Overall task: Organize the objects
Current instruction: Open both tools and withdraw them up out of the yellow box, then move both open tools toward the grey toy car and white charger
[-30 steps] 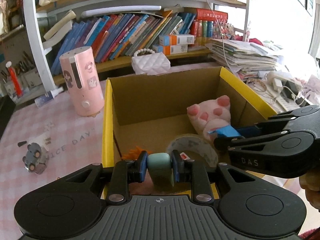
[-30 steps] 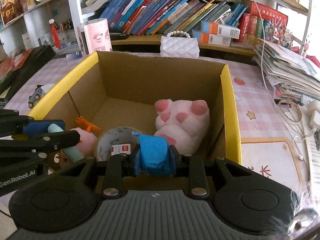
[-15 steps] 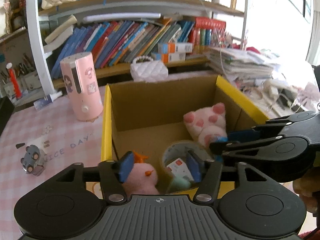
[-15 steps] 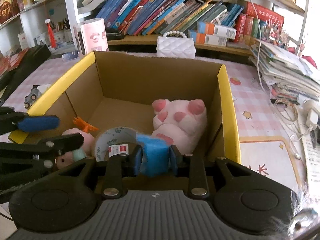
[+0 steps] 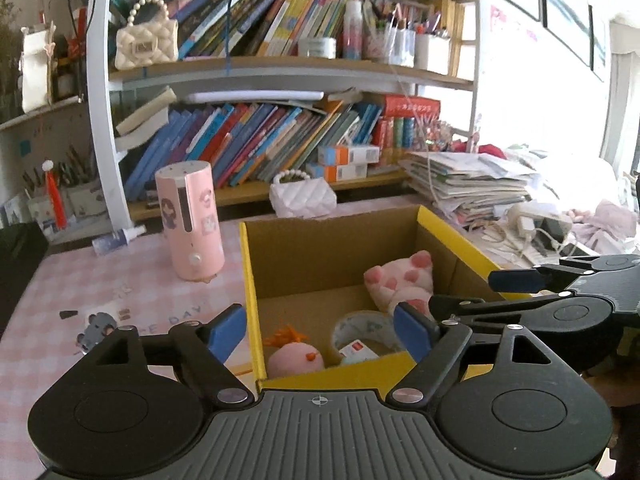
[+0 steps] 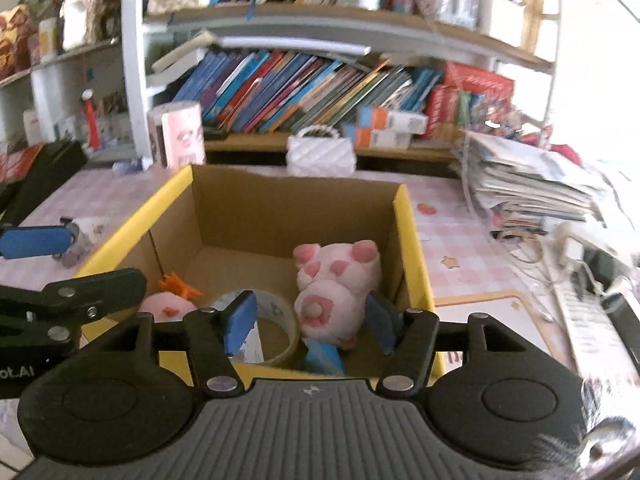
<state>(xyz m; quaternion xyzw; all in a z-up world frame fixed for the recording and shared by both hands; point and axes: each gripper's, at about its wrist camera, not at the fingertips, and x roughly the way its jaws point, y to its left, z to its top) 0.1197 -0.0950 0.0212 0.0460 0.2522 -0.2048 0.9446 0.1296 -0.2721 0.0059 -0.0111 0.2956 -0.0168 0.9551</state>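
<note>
A cardboard box with yellow rims (image 5: 250,280) (image 6: 414,248) stands on the pink checked table. In it lie a pink-pawed plush (image 5: 400,282) (image 6: 340,276), a tape roll (image 5: 362,328) (image 6: 280,316) and a pink chick toy (image 5: 294,358) (image 6: 168,306). A blue block (image 6: 322,354) lies at the box's near wall, and a pale green piece (image 5: 351,359) lies by the tape roll. My left gripper (image 5: 320,334) (image 6: 104,258) hovers above the near edge, its jaws opening with nothing between the pads. My right gripper (image 6: 310,322) (image 5: 464,292) hovers beside it, jaws opening too, gripping nothing.
A pink cylinder (image 5: 192,224) and a white quilted purse (image 5: 302,200) stand behind the box. A paper stack (image 5: 472,184) and cables with a charger (image 5: 532,220) fill the right. A small grey toy (image 5: 96,326) lies on the table at left. Bookshelves (image 5: 260,68) rise behind.
The left gripper let go of the pale green piece and the right let go of the blue block; both now lie in the box. Both grippers opened and drew back and up.
</note>
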